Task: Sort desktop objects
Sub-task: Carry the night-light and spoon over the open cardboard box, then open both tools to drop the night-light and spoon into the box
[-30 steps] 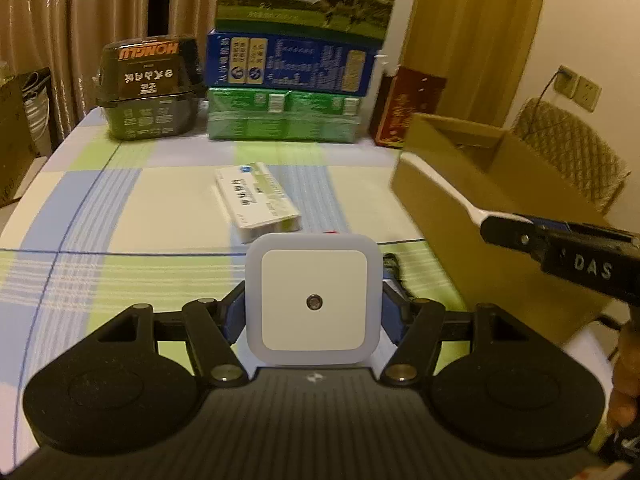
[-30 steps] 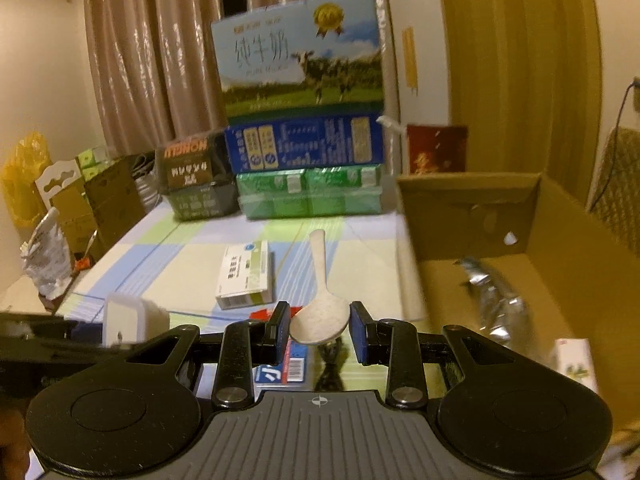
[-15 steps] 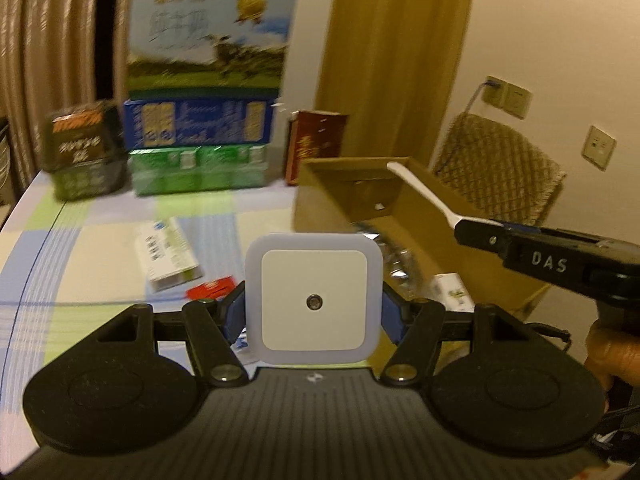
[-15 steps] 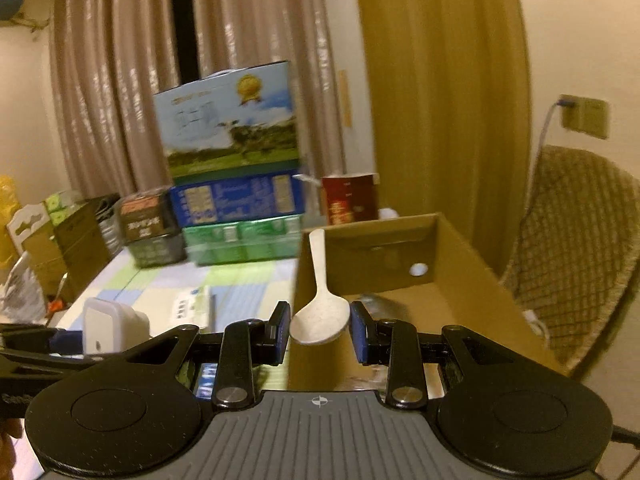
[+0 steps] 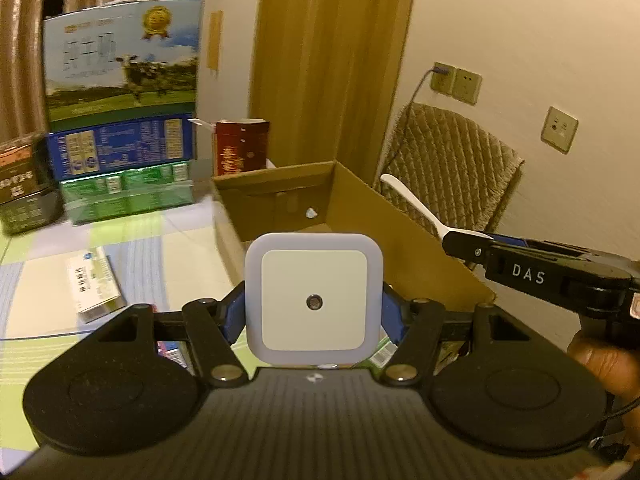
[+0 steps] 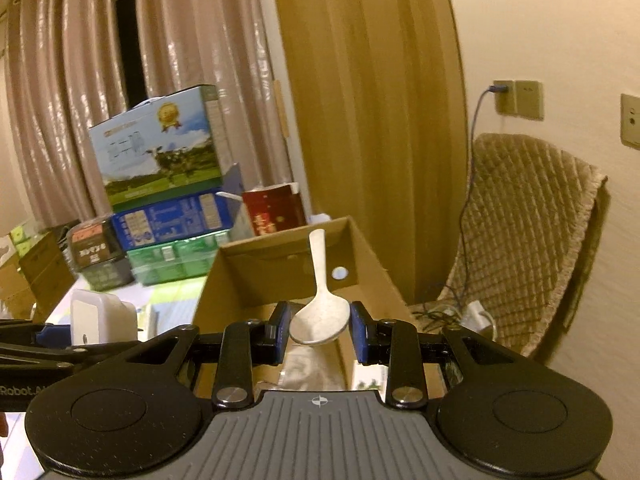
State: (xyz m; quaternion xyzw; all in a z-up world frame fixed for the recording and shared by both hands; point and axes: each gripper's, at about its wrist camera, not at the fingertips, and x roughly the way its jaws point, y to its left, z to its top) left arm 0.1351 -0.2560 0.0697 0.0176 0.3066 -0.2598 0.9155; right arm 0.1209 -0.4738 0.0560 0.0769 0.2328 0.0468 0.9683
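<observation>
Two grippers are in play, each carrying one thing. The left gripper [image 5: 314,312] has its blue pads pressed against the sides of one square white night light [image 5: 314,298], which fills the gap between them; from the right wrist view that light [image 6: 102,318] sits at 9 o'clock. The right gripper [image 6: 319,330] has its jaws narrowed onto the bowl of one white spoon [image 6: 320,312], handle pointing away toward 12 o'clock; in the left wrist view the spoon [image 5: 412,204] juts out at 2 o'clock. One open cardboard box [image 5: 400,224] stands ahead of both grippers, and the spoon hangs over its opening. Inside it lie a crinkled packet [image 6: 312,364] and a small white carton [image 6: 366,378], both mostly hidden by the gripper. On the table at 9 o'clock lies one white medicine box [image 5: 94,284]. At 10 o'clock three cartons are stacked [image 5: 120,120].
</observation>
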